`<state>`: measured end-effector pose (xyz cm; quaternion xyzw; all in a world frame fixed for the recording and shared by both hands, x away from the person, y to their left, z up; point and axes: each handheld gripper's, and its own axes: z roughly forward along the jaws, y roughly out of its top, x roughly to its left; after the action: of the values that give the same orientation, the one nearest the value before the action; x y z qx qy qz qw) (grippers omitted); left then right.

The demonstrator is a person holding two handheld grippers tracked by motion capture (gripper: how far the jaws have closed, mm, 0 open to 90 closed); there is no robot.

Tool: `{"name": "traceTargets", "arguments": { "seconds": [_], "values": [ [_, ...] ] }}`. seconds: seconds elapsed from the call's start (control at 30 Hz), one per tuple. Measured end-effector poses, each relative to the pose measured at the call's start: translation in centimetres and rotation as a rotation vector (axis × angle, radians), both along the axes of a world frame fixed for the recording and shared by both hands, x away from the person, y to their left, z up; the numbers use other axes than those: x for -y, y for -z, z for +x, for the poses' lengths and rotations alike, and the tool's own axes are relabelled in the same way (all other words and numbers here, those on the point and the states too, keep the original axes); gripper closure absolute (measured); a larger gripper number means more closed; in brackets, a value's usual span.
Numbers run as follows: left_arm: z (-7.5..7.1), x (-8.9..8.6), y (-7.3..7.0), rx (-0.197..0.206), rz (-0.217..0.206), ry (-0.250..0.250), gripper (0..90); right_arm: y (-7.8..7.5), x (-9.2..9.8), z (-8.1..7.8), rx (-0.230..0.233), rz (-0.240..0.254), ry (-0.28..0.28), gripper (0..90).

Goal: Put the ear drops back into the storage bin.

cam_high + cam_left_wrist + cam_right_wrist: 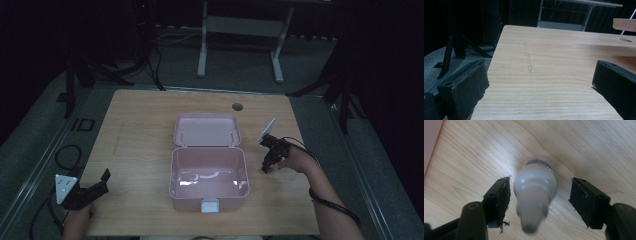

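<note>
A small white bottle (535,192) with a dark band near its base stands on the wooden table, seen from above in the right gripper view. My right gripper (540,181) straddles it with the jaws apart; a narrow gap shows at the left pad (505,195) and a wider one at the right pad. In the high view the right gripper (267,162) points down just right of the pink box (171,175). My left gripper (102,184) rests at the table's front left corner, open and holding nothing, its jaws (540,67) facing bare wood.
The pink box stands open in the middle of the table, its lid (207,130) folded back and a white latch (210,205) at the front. A round hole (237,106) lies near the table's far edge. A white desk frame (240,30) stands beyond.
</note>
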<state>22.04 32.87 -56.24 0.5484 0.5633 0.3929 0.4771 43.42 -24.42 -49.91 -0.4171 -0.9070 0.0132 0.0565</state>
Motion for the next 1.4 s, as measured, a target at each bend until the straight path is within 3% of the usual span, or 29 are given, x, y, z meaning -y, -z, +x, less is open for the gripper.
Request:
{"name": "traceTargets", "arguments": {
  "seconds": [0.47,0.57,0.87,1.07,1.4],
  "values": [
    [0.0,0.0,0.0,0.0,0.002,0.001,0.5,1.1,-1.2,0.6,-0.032,-0.04,-0.018,51.9],
    [0.0,0.0,0.0,-0.001,0.002,0.001,0.5,1.2,-1.6,0.4,-0.006,-0.057,-0.056,59.1],
    [0.0,0.0,0.0,-0.002,0.002,0.0,0.5,0.2,-1.6,0.0,0.014,-0.06,-0.143,59.7],
    [0.0,0.0,0.0,-0.002,0.002,0.0,0.5,-0.4,-1.5,-0.9,0.051,-0.06,-0.259,59.7],
    [0.0,0.0,0.0,-0.002,0.003,-0.001,0.5,-0.9,-1.2,-2.7,0.053,-0.039,-0.49,59.6]
  ]
}}
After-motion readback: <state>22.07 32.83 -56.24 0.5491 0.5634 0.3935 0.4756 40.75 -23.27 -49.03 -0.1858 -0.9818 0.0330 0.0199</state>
